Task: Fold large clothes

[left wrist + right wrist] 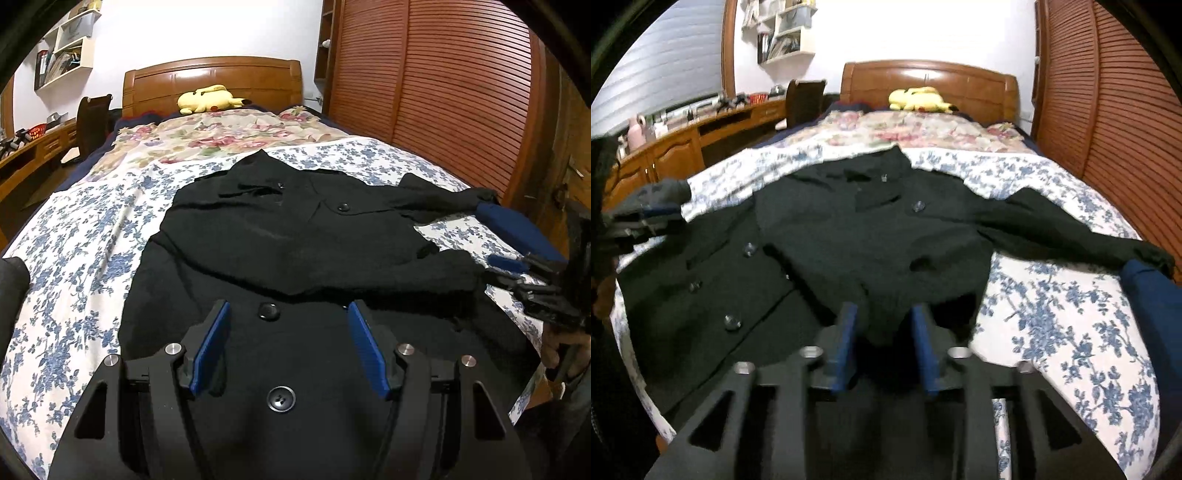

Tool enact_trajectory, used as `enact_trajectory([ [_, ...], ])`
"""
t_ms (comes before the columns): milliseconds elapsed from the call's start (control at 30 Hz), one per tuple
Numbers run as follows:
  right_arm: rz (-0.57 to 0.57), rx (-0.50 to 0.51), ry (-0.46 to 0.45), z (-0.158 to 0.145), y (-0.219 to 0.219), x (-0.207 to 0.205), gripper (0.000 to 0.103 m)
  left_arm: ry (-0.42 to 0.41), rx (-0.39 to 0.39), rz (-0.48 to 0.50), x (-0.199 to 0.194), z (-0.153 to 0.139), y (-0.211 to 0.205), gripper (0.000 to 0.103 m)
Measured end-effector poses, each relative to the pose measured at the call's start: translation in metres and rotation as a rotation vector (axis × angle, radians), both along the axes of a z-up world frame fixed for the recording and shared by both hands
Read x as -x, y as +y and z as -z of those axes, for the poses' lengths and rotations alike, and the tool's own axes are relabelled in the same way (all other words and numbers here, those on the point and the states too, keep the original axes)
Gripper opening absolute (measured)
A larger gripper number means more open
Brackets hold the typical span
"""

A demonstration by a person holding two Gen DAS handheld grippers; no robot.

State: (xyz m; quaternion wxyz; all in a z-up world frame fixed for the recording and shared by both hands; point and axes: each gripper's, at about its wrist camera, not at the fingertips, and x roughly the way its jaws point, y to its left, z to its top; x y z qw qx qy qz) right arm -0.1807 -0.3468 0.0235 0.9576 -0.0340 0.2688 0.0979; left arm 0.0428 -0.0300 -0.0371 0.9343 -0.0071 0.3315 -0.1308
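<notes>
Black buttoned wool coat (295, 240) below both released grippers, left gripper (288, 347) and right gripper (882, 343), has one sleeve folded in, the other still spread.

The left gripper (288, 314) hangs tilted downward with its blue-padded jaws standing well apart and nothing pinched between them. The right gripper (882, 321) also tilts downward, jaws parted with a gap between the pads, blurred. A hand (557, 350) grips its handle at the frame edge.
</notes>
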Motion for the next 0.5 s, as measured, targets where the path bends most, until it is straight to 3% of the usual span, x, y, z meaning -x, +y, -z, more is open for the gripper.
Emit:
enact_trajectory([
  [33, -0.011, -0.027, -0.028, -0.006, -0.002, 0.005, 0.055, -0.001, 0.0, 0.002, 0.0, 0.0, -0.002, 0.066],
  [100, -0.026, -0.076, -0.087, -0.014, -0.008, 0.013, 0.059, -0.002, 0.0, 0.008, -0.001, 0.0, -0.007, 0.066],
  [200, 0.002, -0.074, -0.106, -0.017, -0.013, 0.014, 0.059, -0.004, 0.004, 0.016, -0.002, -0.001, -0.014, 0.066],
  [400, 0.013, -0.023, -0.036, -0.001, -0.002, -0.015, 0.059, -0.015, 0.012, 0.029, -0.002, -0.004, -0.026, 0.066],
  [500, -0.006, -0.027, 0.0, -0.001, 0.006, -0.027, 0.053, -0.019, 0.012, 0.034, -0.004, -0.004, -0.032, 0.066],
])
